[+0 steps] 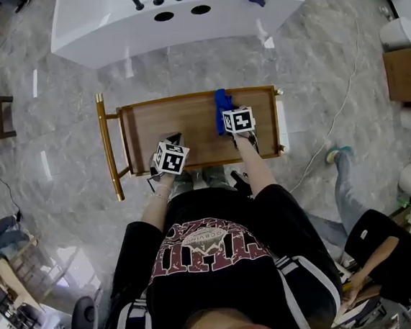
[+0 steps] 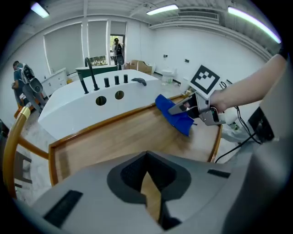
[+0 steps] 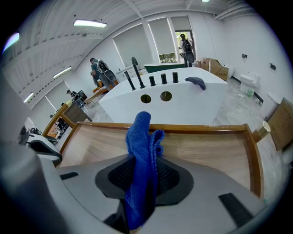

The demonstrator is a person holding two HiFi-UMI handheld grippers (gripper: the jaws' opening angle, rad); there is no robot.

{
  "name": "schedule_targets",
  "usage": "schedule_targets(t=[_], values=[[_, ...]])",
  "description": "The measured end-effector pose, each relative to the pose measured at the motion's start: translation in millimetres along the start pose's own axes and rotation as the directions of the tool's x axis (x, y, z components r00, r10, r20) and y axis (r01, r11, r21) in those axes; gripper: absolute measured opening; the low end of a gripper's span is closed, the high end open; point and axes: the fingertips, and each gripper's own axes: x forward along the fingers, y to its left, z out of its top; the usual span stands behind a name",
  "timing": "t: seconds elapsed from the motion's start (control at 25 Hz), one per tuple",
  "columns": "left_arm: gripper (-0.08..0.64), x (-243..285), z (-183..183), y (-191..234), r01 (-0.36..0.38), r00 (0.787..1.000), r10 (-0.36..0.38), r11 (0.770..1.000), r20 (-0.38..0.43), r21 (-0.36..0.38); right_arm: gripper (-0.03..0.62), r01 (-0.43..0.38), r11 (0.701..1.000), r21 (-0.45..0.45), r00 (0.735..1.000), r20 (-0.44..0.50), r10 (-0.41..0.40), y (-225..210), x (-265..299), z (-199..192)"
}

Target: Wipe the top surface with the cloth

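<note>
While the right hand-held gripper [image 1: 224, 121] pinches the blue cloth [image 1: 220, 108] between its jaws, the left hand-held gripper [image 1: 173, 140] hangs over the counter's [image 1: 180, 123] near edge, left of the middle; its jaws are pressed together with nothing between them, only bare wood showing past them in the left gripper view.
Cloth sits right of the middle of the counter, reaching toward the far edge; in the left gripper view it droops from the right jaws and its lower end appears to meet the wood.
In the right gripper view the cloth stands bunched in a fold between the jaws, rising above them.
Counter: wood top, raised wooden rim, brass-coloured rail at the left end.
Beyond the far edge, well apart: white tub [image 1: 177, 22] with black fittings.
</note>
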Motion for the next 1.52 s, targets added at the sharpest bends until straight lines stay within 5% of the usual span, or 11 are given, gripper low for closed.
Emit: schedule_targets(t=[0.44, 0.72, 1.52], values=[[0.048, 36.0, -40.2, -32.9, 0.043, 0.986, -0.033, 0.997, -0.164, 0.059, 0.114, 0.0, 1.0, -0.003, 1.0, 0.0, 0.0, -11.0, -6.2, -4.9], [0.048, 37.1, -41.6, -40.3, 0.058, 0.988, -0.057, 0.998, -0.142, 0.005, 0.114, 0.016, 1.0, 0.01, 1.0, 0.01, -0.016, -35.9, -17.3, -8.7], [0.048, 50.4, -49.1, -53.4, 0.094, 0.976, -0.088, 0.995, -0.197, 0.018, 0.114, 0.141, 0.989, 0.051, 0.99, 0.0, -0.141, -97.6, -40.3, -15.5]])
